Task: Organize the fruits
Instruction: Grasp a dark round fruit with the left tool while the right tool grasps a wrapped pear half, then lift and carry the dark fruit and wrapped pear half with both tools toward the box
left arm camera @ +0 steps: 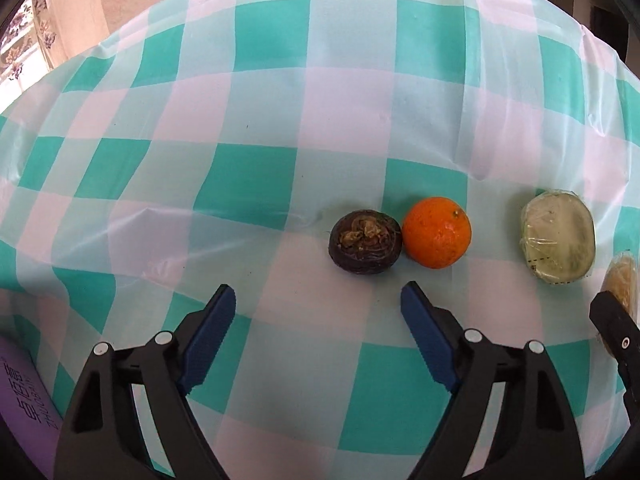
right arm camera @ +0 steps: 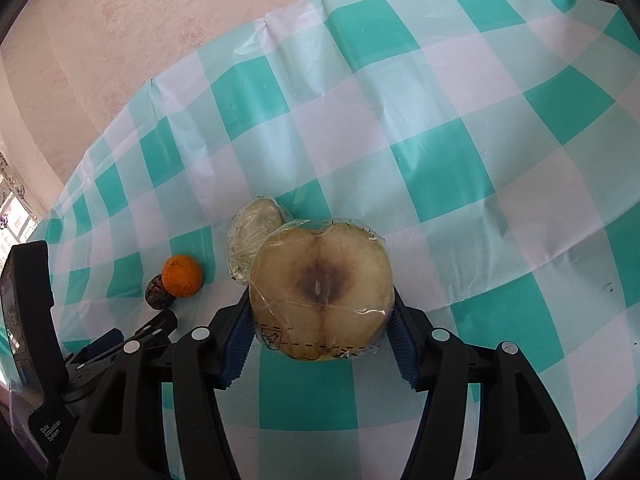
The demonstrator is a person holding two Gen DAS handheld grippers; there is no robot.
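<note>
In the left wrist view, a dark brown mangosteen [left arm camera: 365, 241] lies touching an orange [left arm camera: 437, 232] on the checked tablecloth [left arm camera: 260, 120]. A pale green fruit half in plastic wrap [left arm camera: 558, 236] lies to the right. My left gripper [left arm camera: 318, 300] is open and empty, just short of the mangosteen. In the right wrist view, my right gripper [right arm camera: 320, 312] is shut on a plastic-wrapped apple half [right arm camera: 322, 288] with a browned core. The green wrapped half [right arm camera: 256, 236] lies just behind it; the orange [right arm camera: 182, 275] and mangosteen [right arm camera: 159, 292] lie to the left.
The right gripper's finger [left arm camera: 612, 320] and the apple half's edge [left arm camera: 622, 280] show at the right of the left wrist view. The left gripper's body [right arm camera: 36, 340] fills the lower left of the right wrist view. A purple object [left arm camera: 24, 400] lies at lower left. A wall [right arm camera: 140, 20] stands behind the table.
</note>
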